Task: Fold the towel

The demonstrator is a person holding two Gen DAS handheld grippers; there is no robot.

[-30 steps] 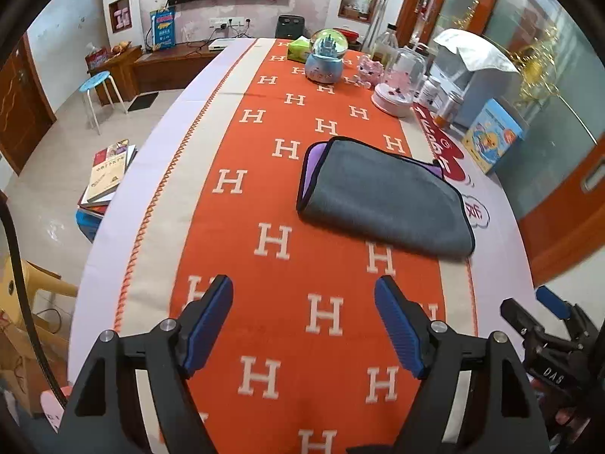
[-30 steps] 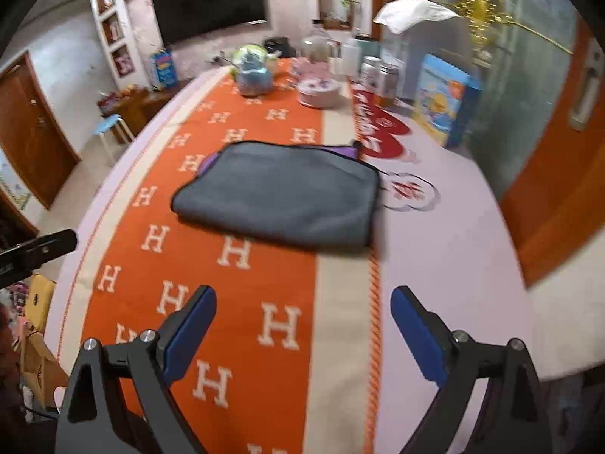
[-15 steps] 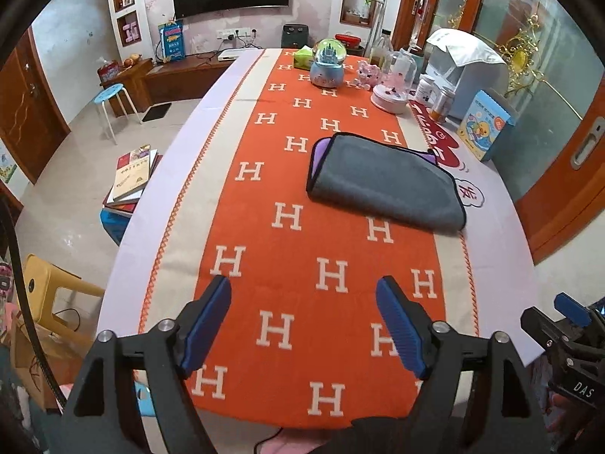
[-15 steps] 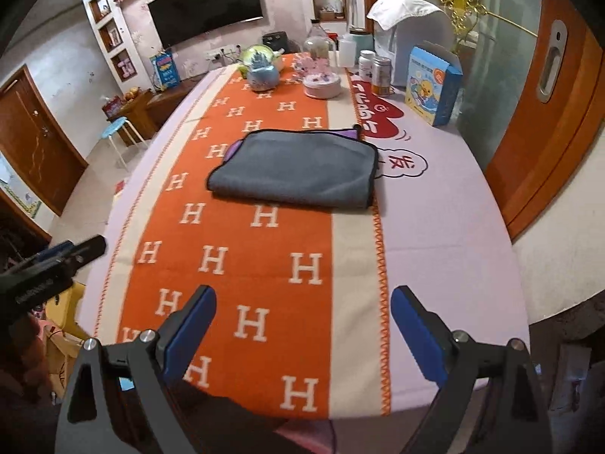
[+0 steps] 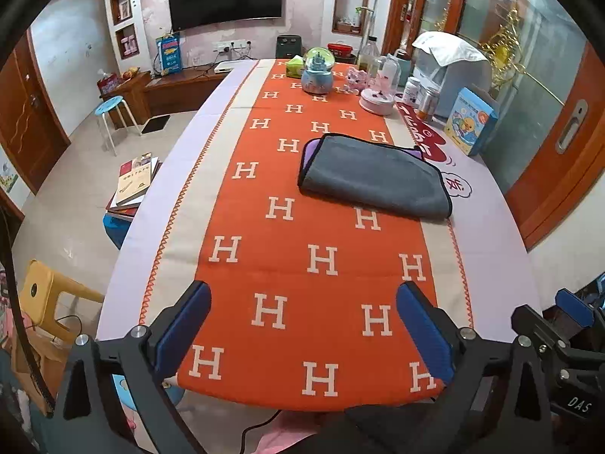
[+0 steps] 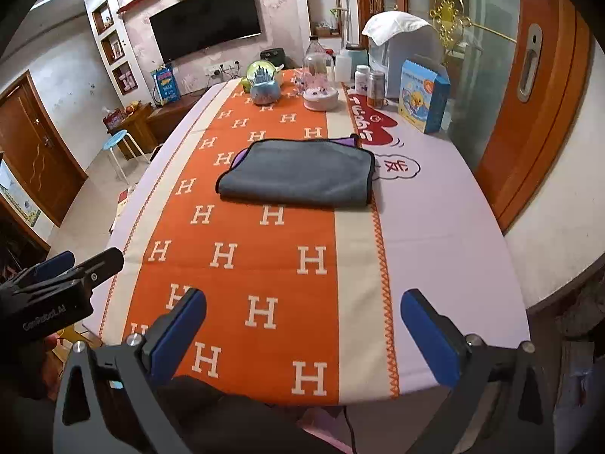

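Note:
A grey towel (image 5: 374,178) with a purple underside and black edging lies folded flat on the orange H-patterned runner (image 5: 295,257), right of the middle of the table. It also shows in the right wrist view (image 6: 298,176). My left gripper (image 5: 304,325) is open and empty, held back over the table's near edge, far from the towel. My right gripper (image 6: 302,331) is open and empty, also back at the near edge. Each gripper shows at the edge of the other's view.
At the far end of the table stand a snow globe (image 5: 318,70), a pink dish (image 5: 376,100), jars and bottles (image 5: 421,96), a blue box (image 5: 470,121) and a covered appliance (image 5: 446,62). Books (image 5: 134,181) and stools stand on the floor at left.
Both grippers have pulled back and up from the towel toward the near table edge, staying open. The towel has not moved.

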